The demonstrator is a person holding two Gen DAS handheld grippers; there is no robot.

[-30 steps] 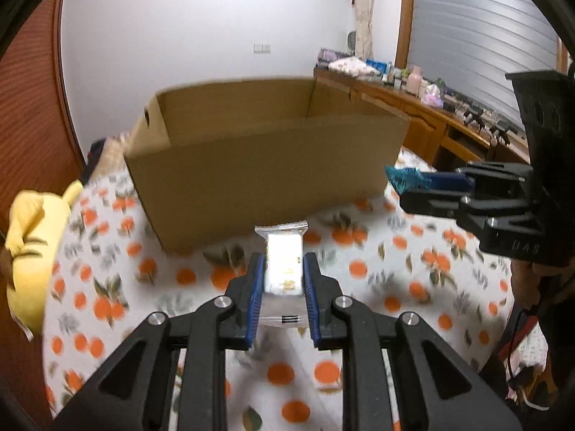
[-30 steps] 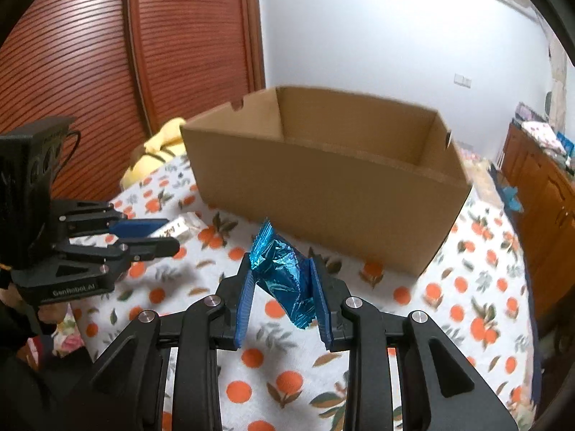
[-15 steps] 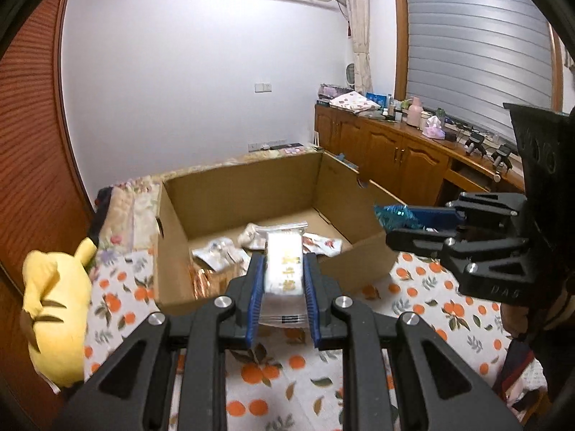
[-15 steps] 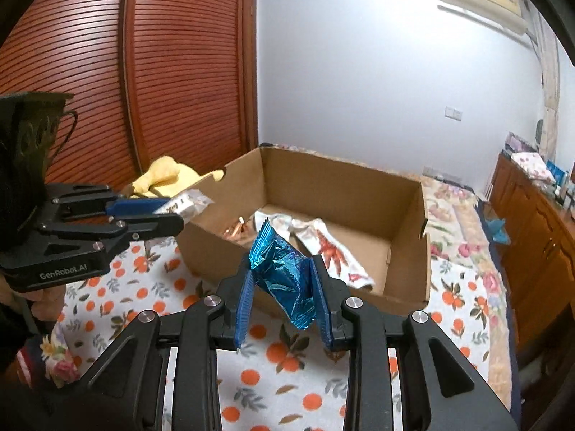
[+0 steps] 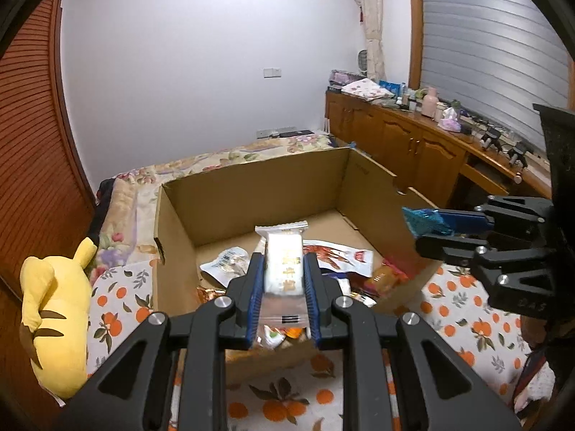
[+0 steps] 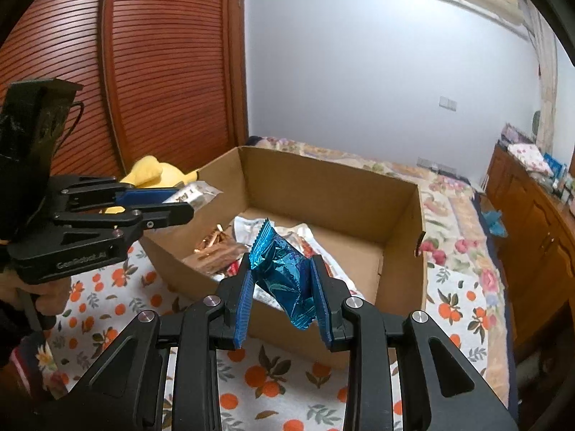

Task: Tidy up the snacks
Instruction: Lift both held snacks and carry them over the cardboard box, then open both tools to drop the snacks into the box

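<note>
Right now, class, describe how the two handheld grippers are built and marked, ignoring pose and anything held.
Both the left gripper and the right gripper are black, angular linkage frames with silver screws and ribbed blue pads inside the fingers. White lettering is printed on each body's side. A dark cable runs beside the left one's block.

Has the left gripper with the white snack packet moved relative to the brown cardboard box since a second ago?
Yes. The left gripper rose and advanced: the cardboard box, earlier seen side-on, now shows its inside.

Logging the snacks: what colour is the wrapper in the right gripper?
Shiny blue foil wrapper, clearest in the right wrist view.
</note>
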